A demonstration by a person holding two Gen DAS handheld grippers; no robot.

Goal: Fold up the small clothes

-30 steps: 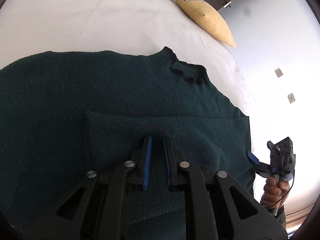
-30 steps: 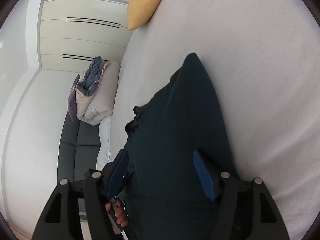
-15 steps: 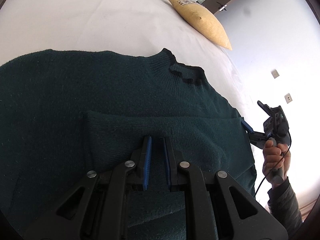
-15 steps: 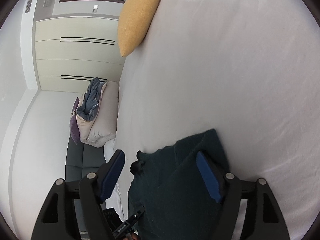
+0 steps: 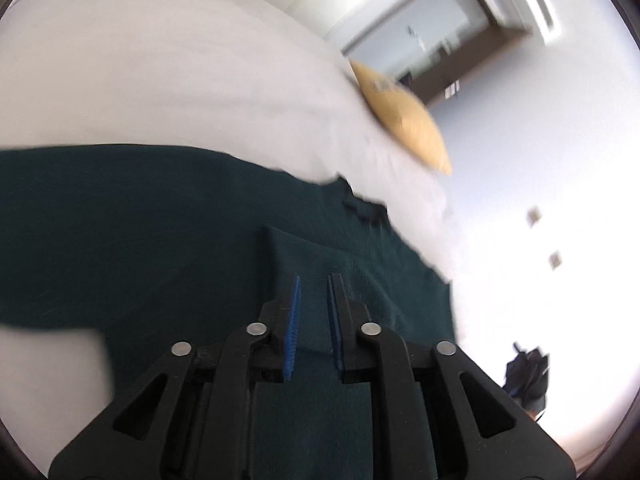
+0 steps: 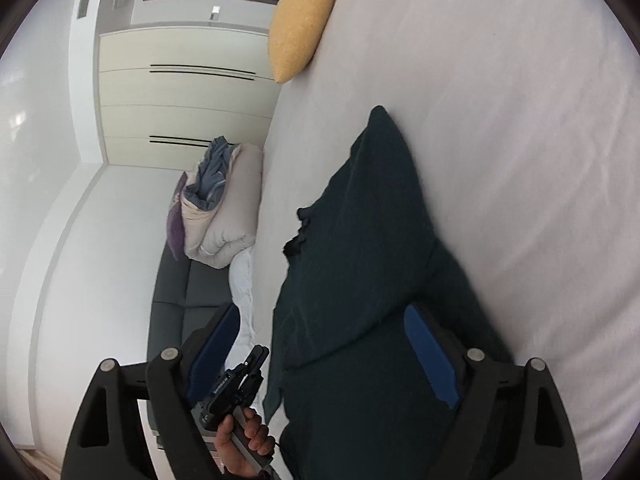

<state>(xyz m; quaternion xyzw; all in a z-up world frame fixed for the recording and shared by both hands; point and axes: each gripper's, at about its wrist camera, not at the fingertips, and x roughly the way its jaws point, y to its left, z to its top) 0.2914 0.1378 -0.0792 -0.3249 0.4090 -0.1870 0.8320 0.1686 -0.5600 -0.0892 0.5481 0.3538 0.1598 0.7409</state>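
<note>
Dark green knit, the sweater point(image 6: 360, 248) is spread on the white bed point(image 6: 500, 100), one sleeve folded across its body. The left gripper point(image 5: 312, 304) has been drawn back, its narrow jaws just opened slightly and holding nothing. The right gripper point(image 6: 324, 352) has been brought back over the sweater, its jaws just opened wider, gripping nothing.

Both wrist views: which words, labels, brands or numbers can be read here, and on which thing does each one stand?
No text can be read for certain.
White lettering on the left gripper body: too small to read.
Dark print on the yellow pillow: blurred, unreadable.
Dark green sweater, white bed sheet, wardrobe doors: no text visible.
</note>
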